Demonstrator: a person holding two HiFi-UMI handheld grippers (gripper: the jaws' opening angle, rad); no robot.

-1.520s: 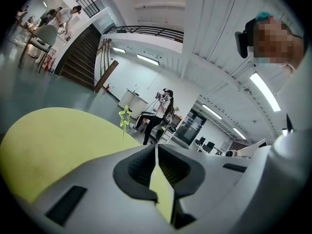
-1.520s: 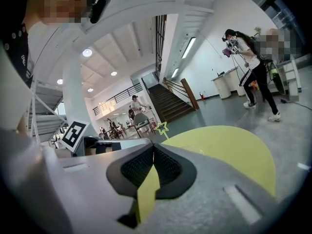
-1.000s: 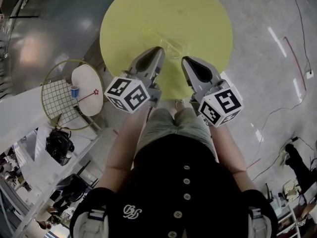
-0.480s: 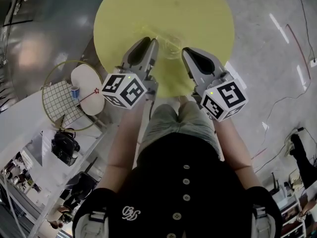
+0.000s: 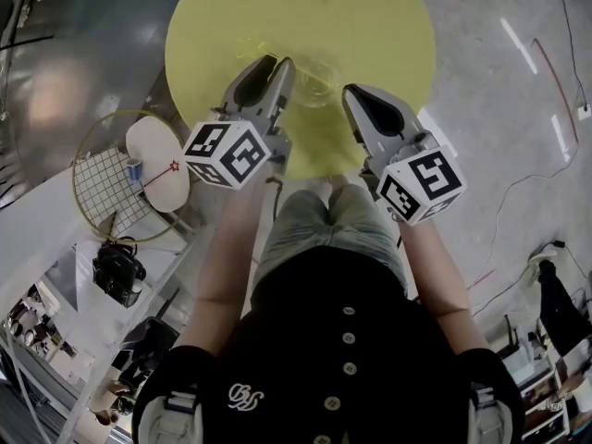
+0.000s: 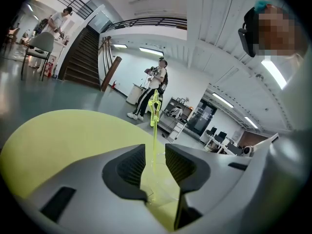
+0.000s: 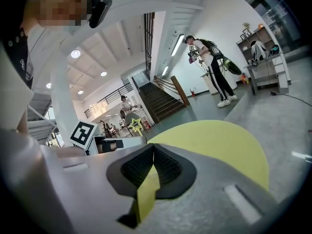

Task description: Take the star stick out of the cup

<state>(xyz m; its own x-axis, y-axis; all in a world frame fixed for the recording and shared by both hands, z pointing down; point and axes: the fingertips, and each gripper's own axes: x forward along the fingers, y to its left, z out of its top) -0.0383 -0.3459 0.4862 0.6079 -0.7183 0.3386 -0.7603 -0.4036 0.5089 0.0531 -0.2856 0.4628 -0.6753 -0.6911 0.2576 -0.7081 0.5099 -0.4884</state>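
Left gripper (image 6: 155, 155) jaws are spread; the stick (image 6: 154, 126) is seen upright in the gap, standing in the cup (image 5: 315, 75). Right gripper (image 7: 153, 150) jaws are pressed together, at 4 o'clock of the cup.

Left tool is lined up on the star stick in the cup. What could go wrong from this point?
1. The left tool has its jaws apart, with the thin star stick showing between them. Closing off-centre could push the stick aside rather than grip it.
2. Nothing steadies the clear cup. The right tool is shut, empty and off to one side, so lifting the stick may tip or drag the cup on the yellow table.
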